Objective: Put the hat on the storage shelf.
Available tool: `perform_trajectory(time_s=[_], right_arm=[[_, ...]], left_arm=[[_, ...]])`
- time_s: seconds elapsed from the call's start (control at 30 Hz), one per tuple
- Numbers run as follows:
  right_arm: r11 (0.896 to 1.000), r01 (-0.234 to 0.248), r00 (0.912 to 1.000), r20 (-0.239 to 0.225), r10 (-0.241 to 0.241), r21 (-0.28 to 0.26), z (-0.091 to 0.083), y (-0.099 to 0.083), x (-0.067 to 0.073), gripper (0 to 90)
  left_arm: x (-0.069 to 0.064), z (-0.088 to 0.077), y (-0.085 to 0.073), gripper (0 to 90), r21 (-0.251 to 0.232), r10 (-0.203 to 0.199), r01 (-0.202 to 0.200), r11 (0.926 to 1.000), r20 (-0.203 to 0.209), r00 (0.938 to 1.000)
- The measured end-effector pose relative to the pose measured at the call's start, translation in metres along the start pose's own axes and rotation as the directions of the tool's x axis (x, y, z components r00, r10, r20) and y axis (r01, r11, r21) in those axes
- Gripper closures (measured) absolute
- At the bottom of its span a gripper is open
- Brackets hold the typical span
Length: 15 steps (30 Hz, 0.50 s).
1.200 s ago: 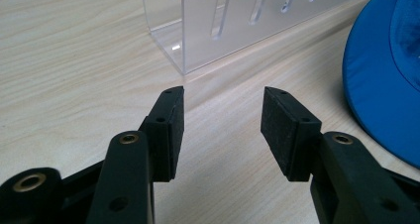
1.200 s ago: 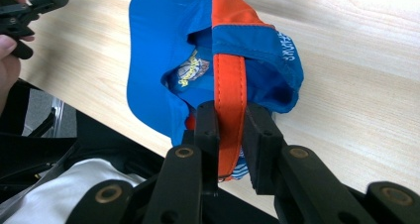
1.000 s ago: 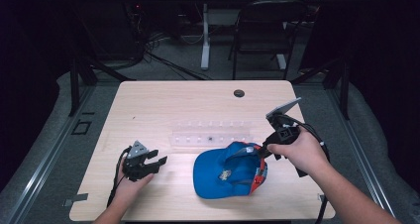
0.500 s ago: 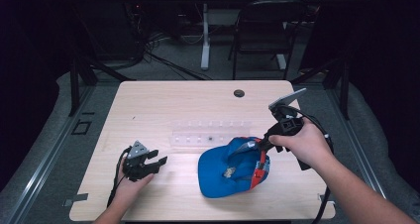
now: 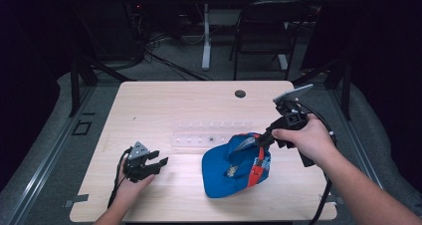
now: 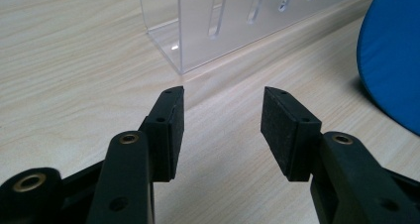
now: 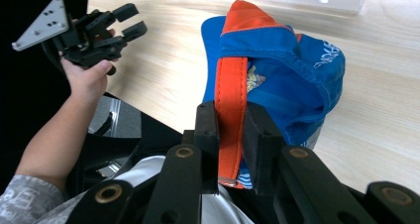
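Blue fabric with orange trim makes up the cap (image 5: 234, 168), which now sits with its rear edge lifted higher off the pale wood tabletop (image 5: 164, 110) than a second ago, while its brim end rests on the wood near the front edge. Over that second the right gripper (image 5: 262, 140) has drawn the cap a little toward the person's right and raised it, and the crown has bunched up under the pull. In the right gripper view the jaws are clenched on the cap's orange strap (image 7: 231, 110), which runs up between them into the blue crown.

The left gripper (image 5: 158, 164) has stayed where it was, near the front left of the tabletop, held in the left hand (image 5: 130, 185). Its jaws stand apart with nothing between them, and in the left gripper view bare wood shows through the gap.

A clear plastic rack (image 5: 209, 135) with a row of slots lies across the middle of the tabletop, just behind the cap and well apart from the left gripper. Its slots look empty as far as can be told. It has not shifted.
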State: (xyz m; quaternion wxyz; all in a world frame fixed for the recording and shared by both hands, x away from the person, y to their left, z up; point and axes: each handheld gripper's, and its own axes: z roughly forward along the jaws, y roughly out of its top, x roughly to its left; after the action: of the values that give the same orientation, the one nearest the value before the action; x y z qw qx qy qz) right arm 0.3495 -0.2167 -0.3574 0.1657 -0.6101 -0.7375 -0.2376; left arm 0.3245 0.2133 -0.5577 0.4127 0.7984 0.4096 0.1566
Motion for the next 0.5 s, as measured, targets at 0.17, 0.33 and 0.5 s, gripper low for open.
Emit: perform_trajectory(time_s=[0.17, 0.33, 0.5], right_arm=[[1.0, -0.002, 0.9994, -0.034, 0.002, -0.004, -0.0031, 0.0009, 0.0025, 78.2], [1.0, -0.024, 0.996, -0.086, 0.023, -0.012, -0.0042, 0.002, 0.0027, 78.2], [0.998, -0.058, 0.9856, -0.159, 0.059, 0.005, 0.0003, 0.0032, -0.0019, 78.2]], left_arm=[[-0.0005, -0.0001, -0.0001, 52.0, -0.01, -0.004, 0.004, 0.9999, -0.002, 1.0], [-0.0006, -0.0002, -0.0001, 52.0, -0.009, -0.003, 0.003, 1.0, -0.002, 1.0], [-0.0006, 0.0, -0.0001, 52.0, -0.009, -0.005, 0.005, 0.9999, -0.003, 1.0]])
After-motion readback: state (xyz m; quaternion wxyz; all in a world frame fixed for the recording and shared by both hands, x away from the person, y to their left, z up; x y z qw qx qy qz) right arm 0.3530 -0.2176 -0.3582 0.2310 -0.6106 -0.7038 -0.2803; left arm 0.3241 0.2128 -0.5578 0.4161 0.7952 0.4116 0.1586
